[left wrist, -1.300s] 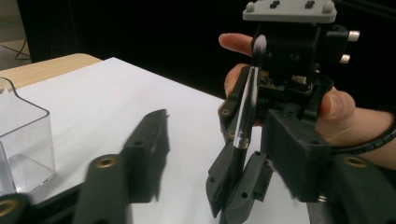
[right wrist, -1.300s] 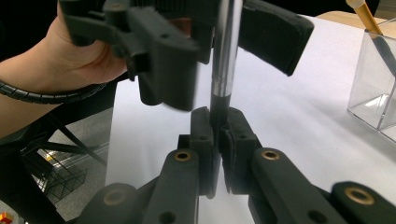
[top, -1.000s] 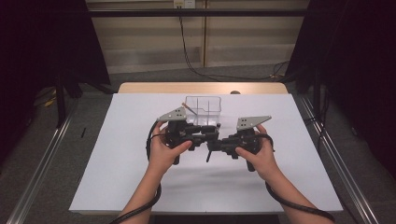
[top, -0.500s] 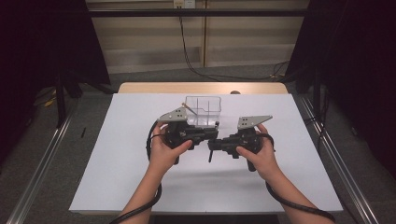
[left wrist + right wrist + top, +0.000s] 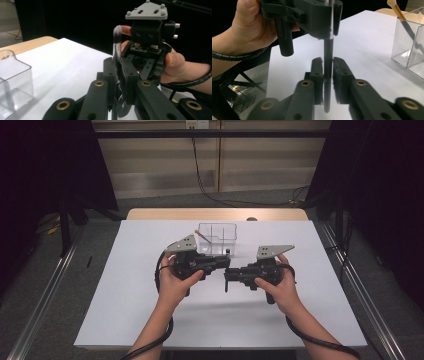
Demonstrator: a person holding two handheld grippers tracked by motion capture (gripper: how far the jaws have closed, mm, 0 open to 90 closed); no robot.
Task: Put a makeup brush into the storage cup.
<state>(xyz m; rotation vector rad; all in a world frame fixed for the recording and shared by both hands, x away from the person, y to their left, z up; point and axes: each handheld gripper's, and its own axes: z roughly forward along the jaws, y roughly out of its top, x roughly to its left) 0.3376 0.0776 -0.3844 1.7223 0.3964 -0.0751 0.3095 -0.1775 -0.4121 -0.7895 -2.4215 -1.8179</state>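
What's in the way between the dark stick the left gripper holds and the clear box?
Nothing visible on the white table between them. The right gripper's jaws, which have just been opening, flank the stick's lower end, and a brush already leans inside the clear box.

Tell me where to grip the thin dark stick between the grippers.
Mid-shaft, from the side, jaws level across it: the stick stands upright, slim and straight. The left gripper clamps it there; the right gripper, jaws just opening, flanks its lower end.
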